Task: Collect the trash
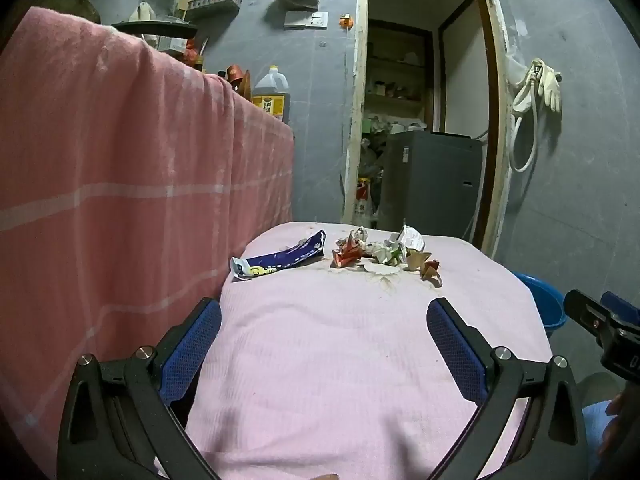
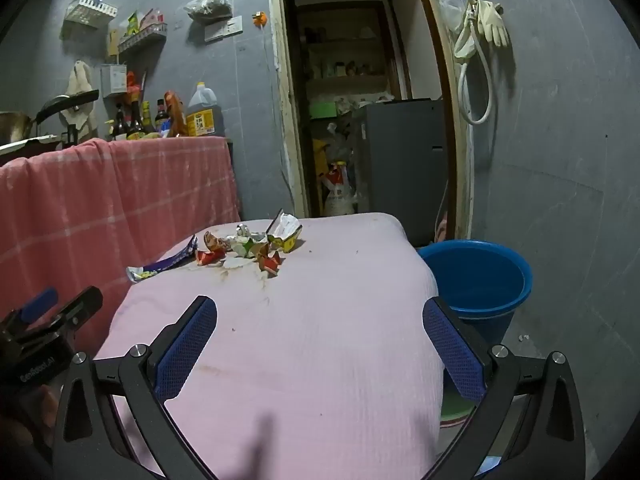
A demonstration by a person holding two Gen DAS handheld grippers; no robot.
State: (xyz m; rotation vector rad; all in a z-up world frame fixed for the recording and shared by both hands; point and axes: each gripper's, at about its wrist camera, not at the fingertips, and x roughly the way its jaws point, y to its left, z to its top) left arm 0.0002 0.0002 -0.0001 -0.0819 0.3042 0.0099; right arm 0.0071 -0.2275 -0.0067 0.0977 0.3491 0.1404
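Trash [image 1: 376, 254] sits clustered at the far end of the pink-covered table [image 2: 320, 340], blue bucket [image 2: 480, 276] beside it. Left gripper [image 1: 324, 320] and right gripper [image 2: 320, 316] hover spread wide, empty. Likely approach step; next move calls for reaching forward to pinch a wrapper.

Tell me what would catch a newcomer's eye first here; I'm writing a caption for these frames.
First, the heap of crumpled wrappers at the far end of the pink-covered table, with a long blue wrapper lying to its left. Next, the blue bucket on the floor right of the table. Both the left gripper and the right gripper hover with jaws wide open, holding nothing.
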